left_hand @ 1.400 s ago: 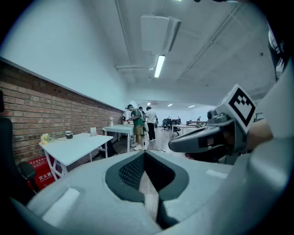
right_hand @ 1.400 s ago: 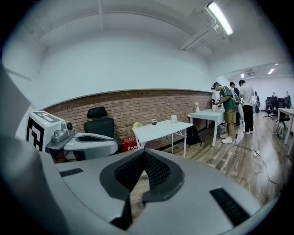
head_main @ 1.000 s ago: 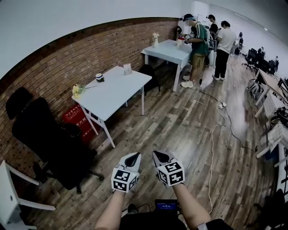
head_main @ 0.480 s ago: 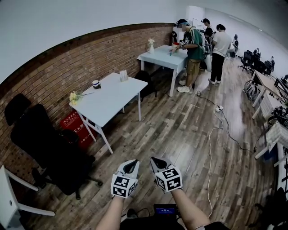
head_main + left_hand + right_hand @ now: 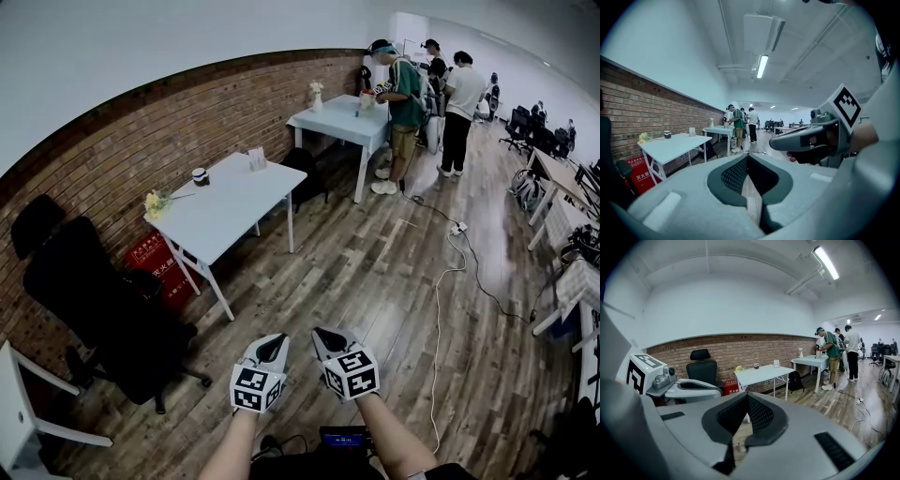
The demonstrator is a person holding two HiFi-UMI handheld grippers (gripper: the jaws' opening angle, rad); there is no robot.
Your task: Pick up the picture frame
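Pointing forward: left gripper [image 5: 274, 344], right gripper [image 5: 329, 337]

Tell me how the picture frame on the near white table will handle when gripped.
The frame stands upright and looks thin, so a nudge would probably tip it. It is small beside the cup, so likely light. Probably rigid; any glass is too small to see, so treat it as fragile.
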